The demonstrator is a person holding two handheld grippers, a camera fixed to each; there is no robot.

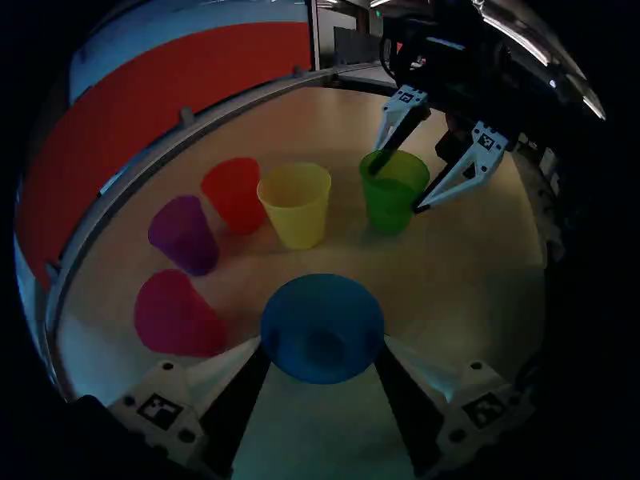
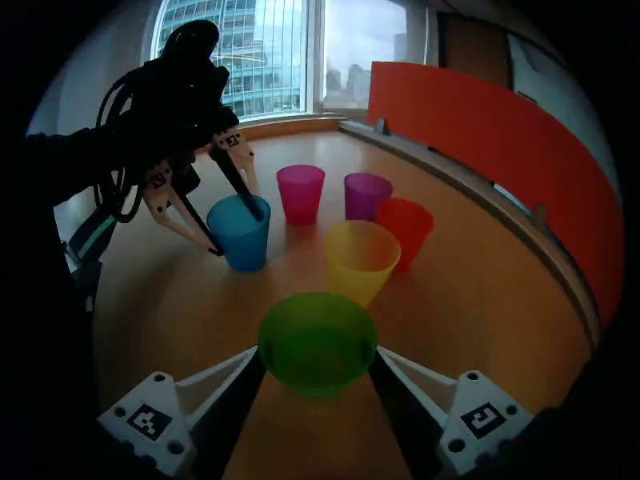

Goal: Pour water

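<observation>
On the counter (image 2: pixel 480 312), left gripper (image 1: pixel 322 344) fingers pinch the upright blue cup (image 2: pixel 240 236), right gripper (image 2: pixel 318 352) fingers the green cup (image 1: pixel 390 200); side grips apparently allow tipping to pour.

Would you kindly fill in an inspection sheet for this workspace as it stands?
Surface: wooden table, no spills seen.
Job's things: blue cup and green cup, both upright; water level unclear.
Clutter: yellow cup, red cup, purple cup, pink cup, clustered and upright.
Grippers: left claw grips blue cup; right claw grips green cup.
Cables: dark cables looped by the left claw.
Surroundings: red panel along table edge; window onto buildings.
</observation>
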